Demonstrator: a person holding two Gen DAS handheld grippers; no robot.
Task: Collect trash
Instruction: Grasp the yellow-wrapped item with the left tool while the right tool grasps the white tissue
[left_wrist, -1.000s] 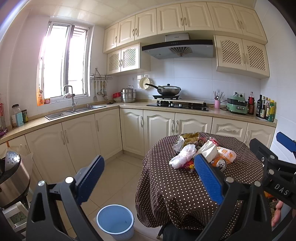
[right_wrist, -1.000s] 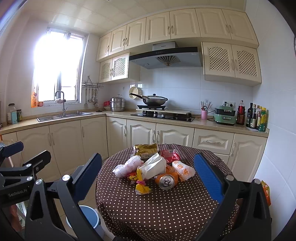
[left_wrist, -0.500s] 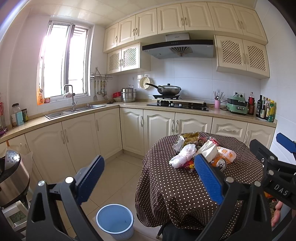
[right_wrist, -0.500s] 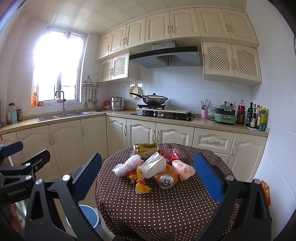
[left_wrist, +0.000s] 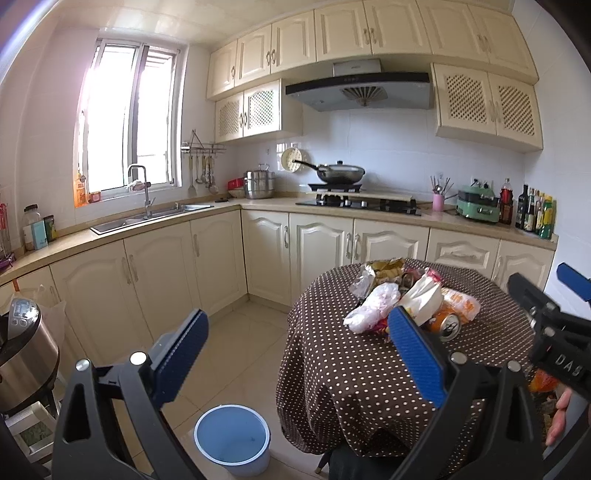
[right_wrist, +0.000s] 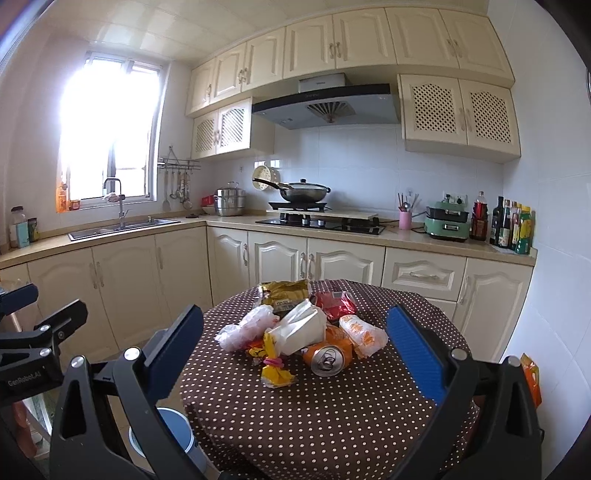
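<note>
A pile of trash lies on the round table with a brown dotted cloth (right_wrist: 332, 413): an orange can (right_wrist: 327, 357), a white paper bag (right_wrist: 301, 328), a crumpled clear bag (right_wrist: 245, 328), yellow wrappers (right_wrist: 275, 371), a gold snack bag (right_wrist: 284, 291), a red packet (right_wrist: 334, 302) and an orange-printed wrapper (right_wrist: 364, 336). The pile also shows in the left wrist view (left_wrist: 410, 302). A blue bin (left_wrist: 232, 439) stands on the floor left of the table. My left gripper (left_wrist: 299, 358) and my right gripper (right_wrist: 295, 350) are open and empty, held short of the table.
Cream cabinets and a counter run along the back and left walls, with a sink (left_wrist: 147, 218), a stove with a wok (left_wrist: 340, 173) and bottles (right_wrist: 511, 225). A steel cooker (left_wrist: 22, 354) stands at the left. Tiled floor (left_wrist: 240, 332) lies between the table and cabinets.
</note>
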